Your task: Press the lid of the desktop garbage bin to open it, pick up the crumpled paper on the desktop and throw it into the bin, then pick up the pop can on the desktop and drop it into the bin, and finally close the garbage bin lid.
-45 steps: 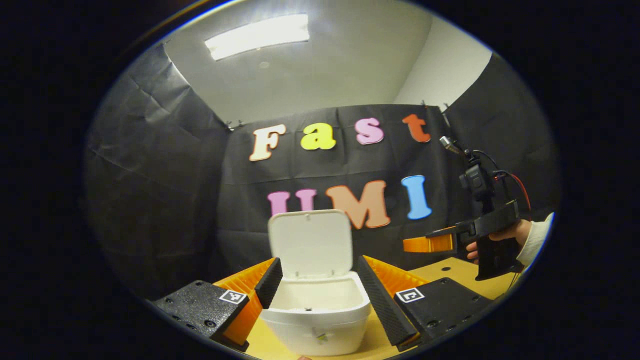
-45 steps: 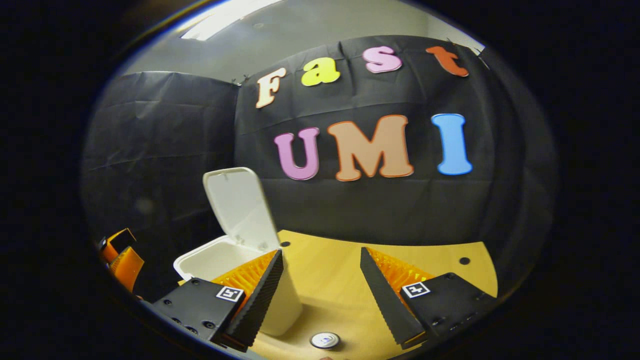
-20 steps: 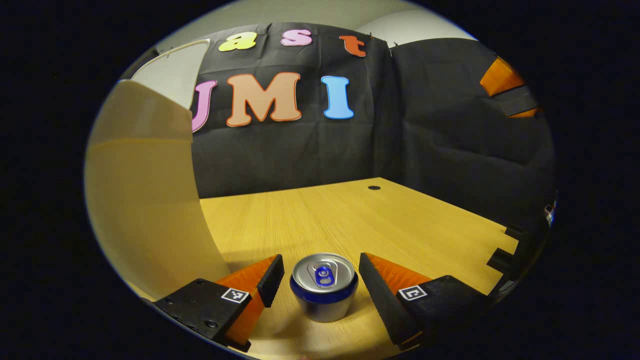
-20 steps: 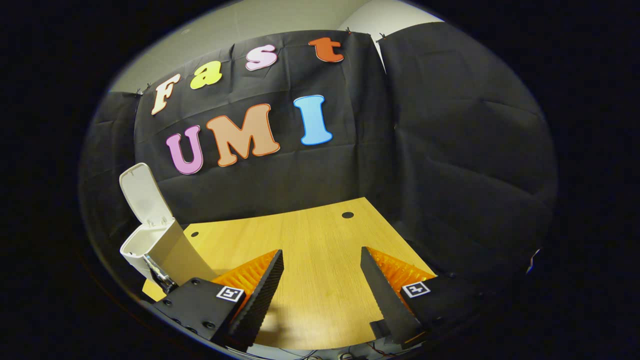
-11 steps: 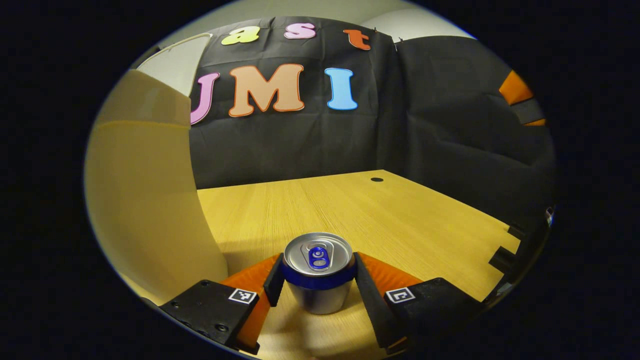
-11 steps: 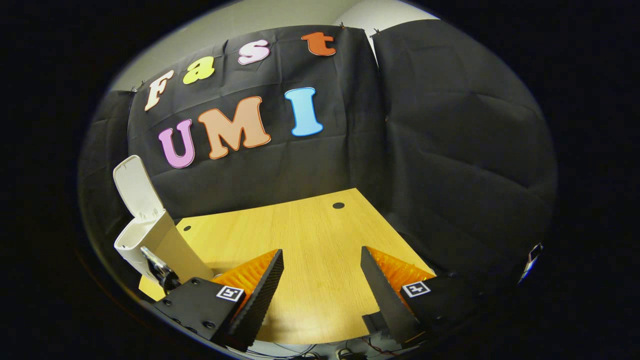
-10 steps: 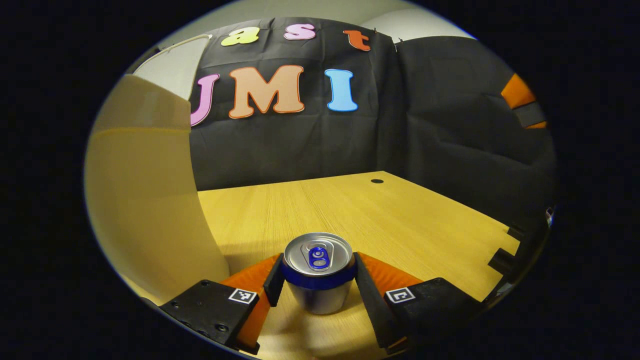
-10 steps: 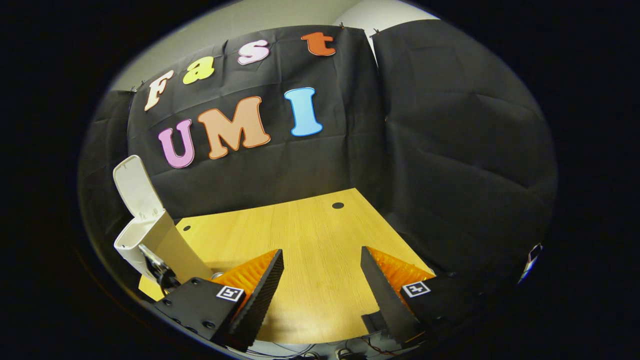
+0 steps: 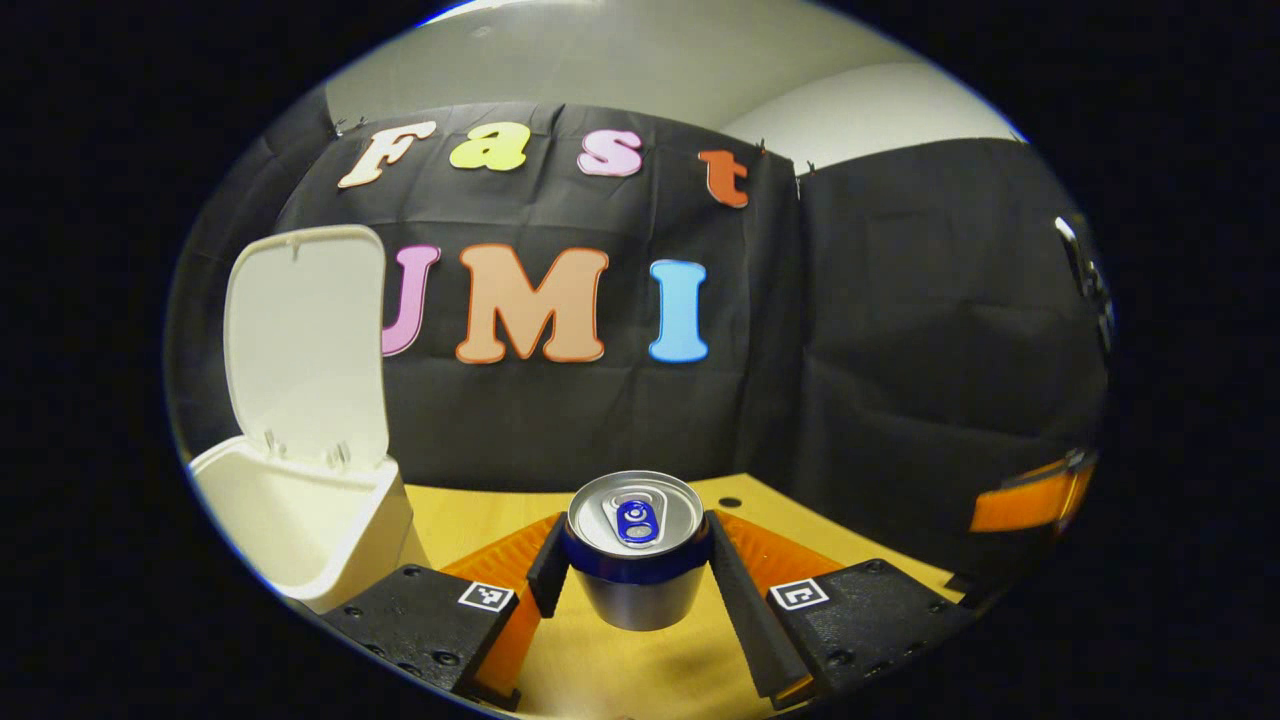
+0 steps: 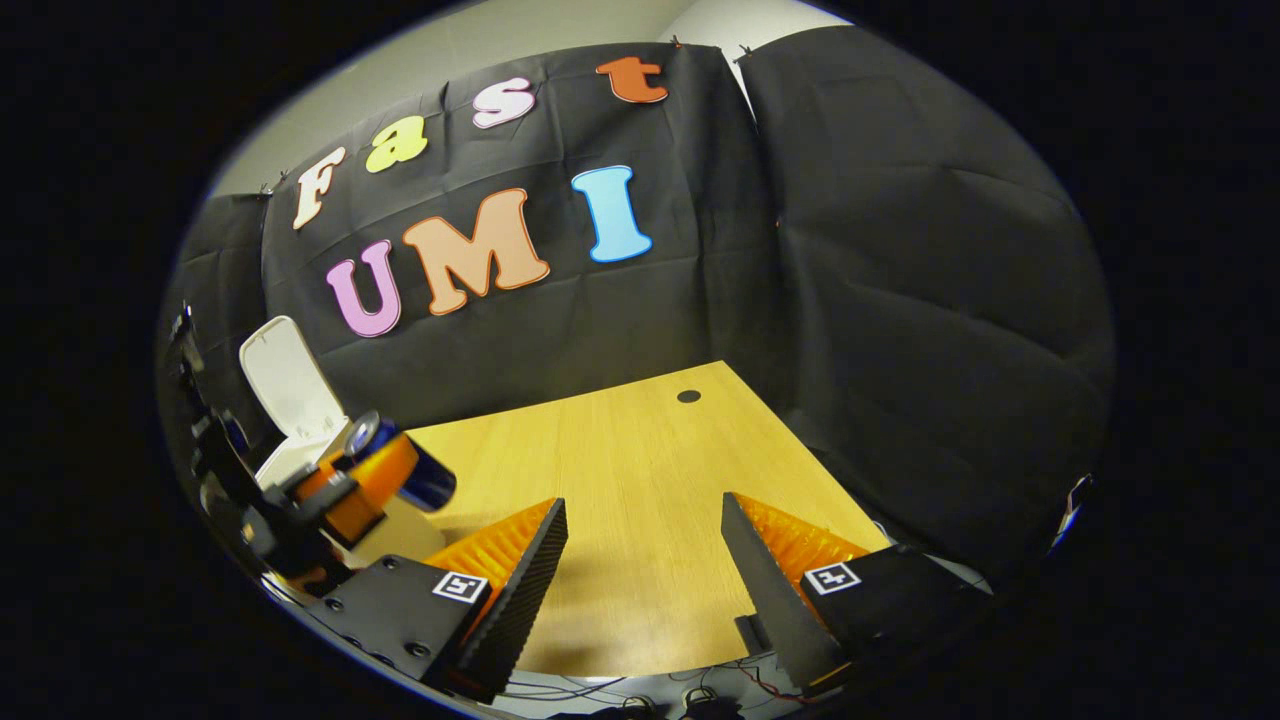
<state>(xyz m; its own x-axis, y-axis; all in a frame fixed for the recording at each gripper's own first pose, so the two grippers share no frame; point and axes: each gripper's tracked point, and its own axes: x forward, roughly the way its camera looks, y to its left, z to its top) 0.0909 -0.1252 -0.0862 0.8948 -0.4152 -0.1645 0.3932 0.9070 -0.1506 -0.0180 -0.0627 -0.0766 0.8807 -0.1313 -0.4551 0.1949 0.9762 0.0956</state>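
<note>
Black cloth hangs behind a pale wooden counter (image 10: 640,480), and at the left of the left gripper view stands the white bin (image 9: 290,520) with its lid (image 9: 305,345) tipped up and back, the mouth open. To the right of it, the left hand-held gripper (image 9: 632,560) is clamped on the pop can (image 9: 635,545), one finger pressing each side just under the blue band; the can stands upright and looks lifted clear of the counter, though the fisheye makes that hard to judge. The right gripper view shows the same can (image 10: 400,468) carried close beside the bin (image 10: 300,450). Farther right, the right hand-held gripper (image 10: 645,560) hangs over bare counter with its fingers spread wide and nothing between them. The grip sits high on a smooth, rounded wall, so a quick swing leftward could let the can twist or slide down between the fingers. Carried too low, it could knock the bin's rim and shove the light bin along; carried too far, it could strike the raised lid and drop it shut before release.
</note>
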